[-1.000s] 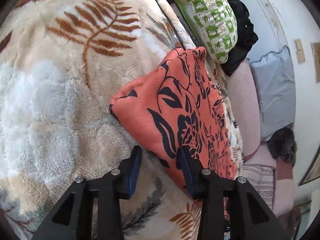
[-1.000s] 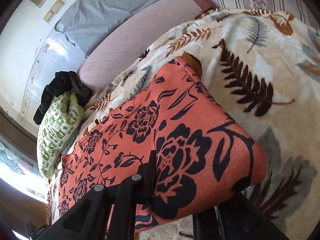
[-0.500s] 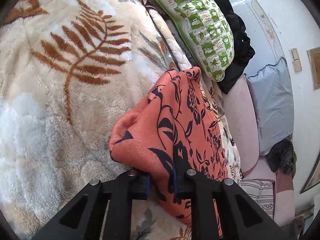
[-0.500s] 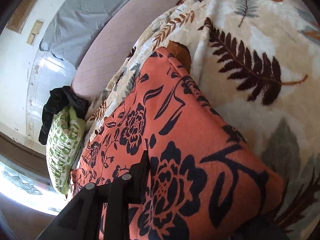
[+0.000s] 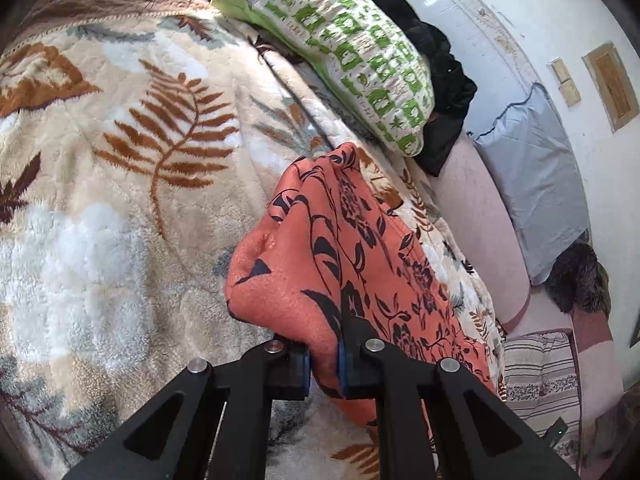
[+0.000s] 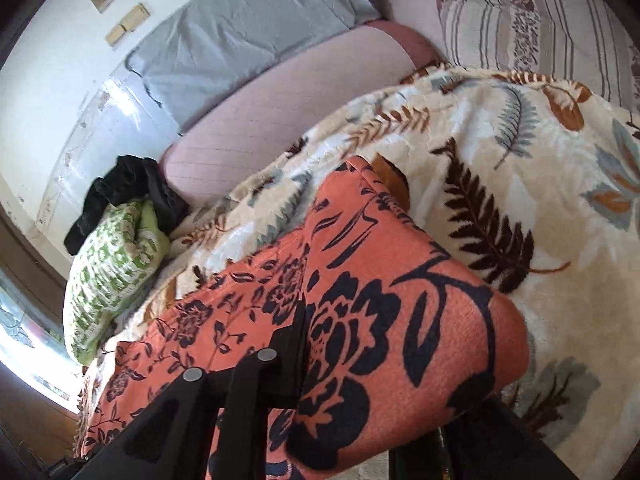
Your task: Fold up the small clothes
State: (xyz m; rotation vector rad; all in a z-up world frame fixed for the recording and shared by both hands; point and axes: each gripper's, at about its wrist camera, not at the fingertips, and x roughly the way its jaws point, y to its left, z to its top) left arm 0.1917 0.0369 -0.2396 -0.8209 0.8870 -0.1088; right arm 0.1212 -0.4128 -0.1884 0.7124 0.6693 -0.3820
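You will find no readable text, label, brand, number or sign in either view. The green-and-white pillow (image 5: pixel 352 60) carries only small printed block motifs, too small to read as characters. The orange garment (image 6: pixel 360 320) carries only a black floral print.

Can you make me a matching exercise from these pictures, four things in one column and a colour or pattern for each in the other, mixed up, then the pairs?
Things:
1. garment
2. blanket
3. pillow
4. black cloth

Descriptions:
A. green and white print
B. plain dark, bunched behind the pillow
C. orange with black flowers, pinched by the left gripper
D. cream plush with fern leaves

Pairs: 1-C, 2-D, 3-A, 4-B
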